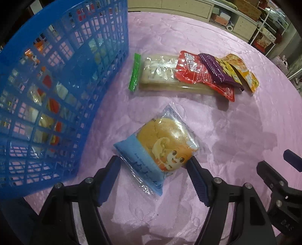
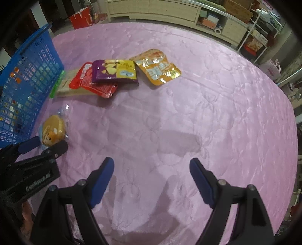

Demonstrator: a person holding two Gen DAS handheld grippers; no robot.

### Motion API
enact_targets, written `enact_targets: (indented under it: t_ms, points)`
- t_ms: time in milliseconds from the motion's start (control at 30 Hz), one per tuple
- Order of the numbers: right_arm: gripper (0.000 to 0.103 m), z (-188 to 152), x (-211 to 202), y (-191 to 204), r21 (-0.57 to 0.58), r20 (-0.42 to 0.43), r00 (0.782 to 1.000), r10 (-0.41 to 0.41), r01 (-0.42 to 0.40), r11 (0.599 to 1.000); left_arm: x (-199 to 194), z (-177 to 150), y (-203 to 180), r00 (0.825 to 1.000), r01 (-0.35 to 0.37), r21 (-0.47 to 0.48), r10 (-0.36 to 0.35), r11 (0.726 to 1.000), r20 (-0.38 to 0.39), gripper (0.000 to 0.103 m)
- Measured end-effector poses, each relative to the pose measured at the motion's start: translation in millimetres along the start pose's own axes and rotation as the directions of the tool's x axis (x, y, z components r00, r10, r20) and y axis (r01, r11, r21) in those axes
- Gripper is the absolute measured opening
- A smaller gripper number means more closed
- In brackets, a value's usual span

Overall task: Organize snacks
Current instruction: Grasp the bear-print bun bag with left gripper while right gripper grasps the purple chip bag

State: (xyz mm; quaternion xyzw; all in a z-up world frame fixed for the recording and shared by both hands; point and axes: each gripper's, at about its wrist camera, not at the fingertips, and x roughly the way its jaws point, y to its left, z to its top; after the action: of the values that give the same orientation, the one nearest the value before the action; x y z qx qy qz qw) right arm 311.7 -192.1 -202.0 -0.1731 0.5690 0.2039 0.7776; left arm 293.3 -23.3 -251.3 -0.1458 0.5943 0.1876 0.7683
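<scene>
A wrapped bun in a blue and clear packet [image 1: 160,145] lies on the pink tablecloth [image 1: 226,132]. My left gripper [image 1: 153,165] is open, its fingers either side of the packet's near end. The bun also shows in the right wrist view [image 2: 52,132], with the left gripper [image 2: 47,145] at it. A blue mesh basket [image 1: 56,84] holding several snacks stands to the left. Beyond lie a clear biscuit pack with a green end [image 1: 160,75], a red pouch [image 1: 198,75], a purple packet [image 2: 115,71] and an orange pouch [image 2: 156,67]. My right gripper [image 2: 152,167] is open and empty over bare cloth.
The basket wall [image 2: 28,84] stands close to the bun's left. The round table's edge [image 2: 283,113] curves away at the right. Shelves and cabinets [image 2: 207,15] with boxes stand behind the table. A red paper bag [image 2: 83,17] sits on the floor at the back left.
</scene>
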Motion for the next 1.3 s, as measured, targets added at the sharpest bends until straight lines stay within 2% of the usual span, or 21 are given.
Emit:
enact_targets:
  t_ms: [200, 267, 300, 333, 367, 400, 500, 600, 800, 900, 1033, 1300]
  points:
    - [0.085, -1, -4, -2, 0.016, 0.004, 1.000, 0.001, -0.001, 1.000, 3, 7, 15, 0.999, 0.046, -0.030, -0.047, 0.998, -0.022, 0.071]
    - [0.085, 0, -3, -3, 0.020, 0.002, 1.000, 0.000, 0.000, 1.000, 4, 9, 18, 0.999, 0.048, -0.033, -0.048, 0.998, -0.005, 0.070]
    - [0.085, -1, -3, -2, 0.015, 0.000, 1.000, -0.004, 0.004, 1.000, 6, 10, 18, 0.999, 0.037, -0.023, -0.037, 0.999, -0.009, 0.066]
    - [0.085, -2, -3, -1, 0.012, -0.002, 1.000, -0.007, 0.007, 1.000, 6, 10, 15, 1.000, 0.021, -0.003, -0.021, 1.000, -0.013, 0.053]
    - [0.085, -2, -3, 0, 0.011, -0.003, 1.000, -0.011, 0.011, 1.000, 4, 11, 12, 1.000, 0.016, 0.021, -0.016, 1.000, -0.010, 0.046]
    - [0.085, -1, -3, 1, 0.014, -0.003, 1.000, -0.011, 0.011, 1.000, 4, 12, 9, 0.999, 0.028, 0.031, -0.027, 0.999, -0.016, 0.042]
    - [0.085, 2, -4, 2, 0.023, 0.001, 1.000, 0.004, -0.004, 1.000, 6, 15, 10, 0.999, 0.047, 0.037, -0.046, 0.998, -0.025, 0.038]
    - [0.085, 10, -6, 2, 0.011, 0.023, 0.999, 0.036, -0.036, 0.999, 6, 16, 14, 0.996, 0.086, 0.041, -0.085, 0.995, -0.026, 0.037]
    - [0.085, 32, 0, 11, -0.064, 0.029, 0.996, 0.082, -0.080, 0.995, 0, 14, 16, 0.994, 0.111, 0.045, -0.111, 0.993, -0.019, 0.036]
    - [0.085, 48, 1, 16, -0.125, 0.049, 0.995, 0.082, -0.075, 0.989, -4, 17, 17, 0.994, 0.113, 0.063, -0.113, 0.992, -0.010, 0.036]
    - [0.085, 76, 4, 29, -0.284, 0.094, 0.989, 0.116, -0.085, 0.955, -10, 27, 15, 0.993, 0.115, 0.070, -0.115, 0.991, 0.005, 0.036]
    - [0.085, 125, 32, 40, -0.396, 0.038, 0.979, 0.203, -0.172, 0.902, -9, 51, 7, 0.995, 0.101, 0.097, -0.102, 0.990, 0.003, 0.036]
